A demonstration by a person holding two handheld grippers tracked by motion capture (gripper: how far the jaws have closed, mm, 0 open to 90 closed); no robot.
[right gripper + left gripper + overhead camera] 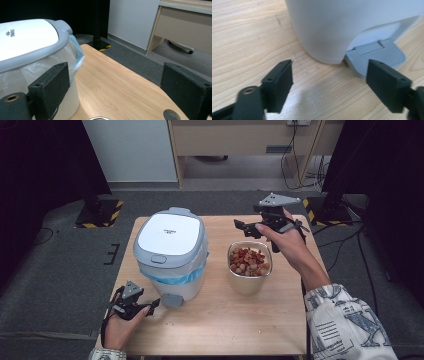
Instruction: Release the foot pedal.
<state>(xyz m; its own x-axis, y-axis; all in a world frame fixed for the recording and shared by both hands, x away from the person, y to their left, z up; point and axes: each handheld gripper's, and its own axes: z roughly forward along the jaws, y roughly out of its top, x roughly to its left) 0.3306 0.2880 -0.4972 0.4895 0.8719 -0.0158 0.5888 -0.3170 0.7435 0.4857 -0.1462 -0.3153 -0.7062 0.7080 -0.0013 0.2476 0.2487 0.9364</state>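
Two grippers, both with jaws spread and holding nothing, over a wooden table [220, 320].

We see the left gripper [150, 307] low at the near edge, released; the grey foot pedal [377, 56] of the white pedal bin [171, 252] sits just ahead of its jaws, not touching. The bin's lid is closed, with a blue liner [172, 276] showing under the rim. Our right gripper [246, 227] is raised, also released, pointing toward the bin, with the steel cup of mixed nuts [249, 265] just below and near it.
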